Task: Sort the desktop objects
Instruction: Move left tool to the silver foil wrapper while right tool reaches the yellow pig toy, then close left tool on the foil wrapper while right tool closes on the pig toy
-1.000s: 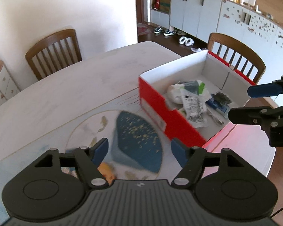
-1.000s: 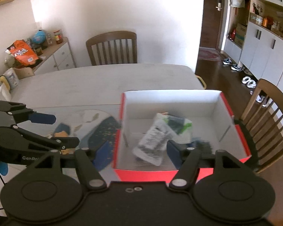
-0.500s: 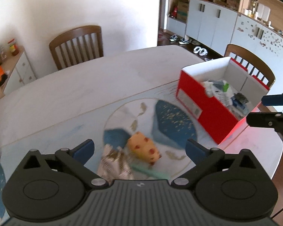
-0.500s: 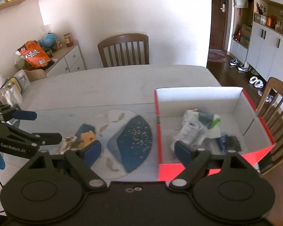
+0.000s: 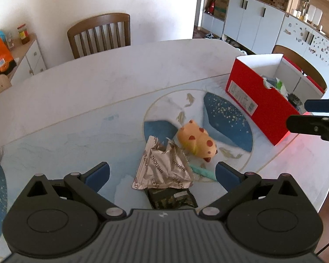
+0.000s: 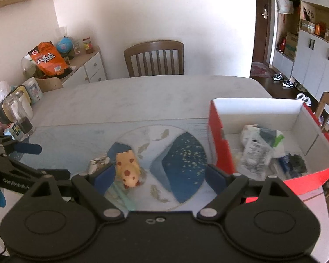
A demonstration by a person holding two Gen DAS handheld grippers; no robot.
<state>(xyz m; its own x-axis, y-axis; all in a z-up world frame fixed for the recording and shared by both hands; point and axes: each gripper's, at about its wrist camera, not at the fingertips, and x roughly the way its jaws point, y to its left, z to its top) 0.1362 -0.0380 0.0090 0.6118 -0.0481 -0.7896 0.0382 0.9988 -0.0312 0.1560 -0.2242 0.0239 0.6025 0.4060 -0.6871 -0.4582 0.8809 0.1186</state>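
Note:
A yellow red-spotted toy (image 5: 196, 141) lies on the blue-patterned table mat, with a crumpled silver foil packet (image 5: 164, 166), a dark packet (image 5: 171, 198) and a pale green strip (image 5: 202, 171) beside it. My left gripper (image 5: 162, 174) hovers over the foil packet, open wide and holding nothing. My right gripper (image 6: 160, 175) is open above the mat; the toy (image 6: 128, 167) sits by its left finger, untouched. The red box (image 6: 219, 138) with white inner walls stands on the right and holds several bagged items (image 6: 256, 151). Each gripper shows in the other's view: the right gripper (image 5: 313, 114) and the left gripper (image 6: 40, 160).
A glass jar (image 6: 18, 116) with a dark base stands at the table's left edge. Wooden chairs sit at the far side (image 6: 154, 58) and behind the box (image 6: 328, 107). A sideboard (image 6: 85, 65) with an orange bag is at the back left.
Both grippers have swung left, away from the red box and over the loose items on the mat. Both sets of jaws have spread wider.

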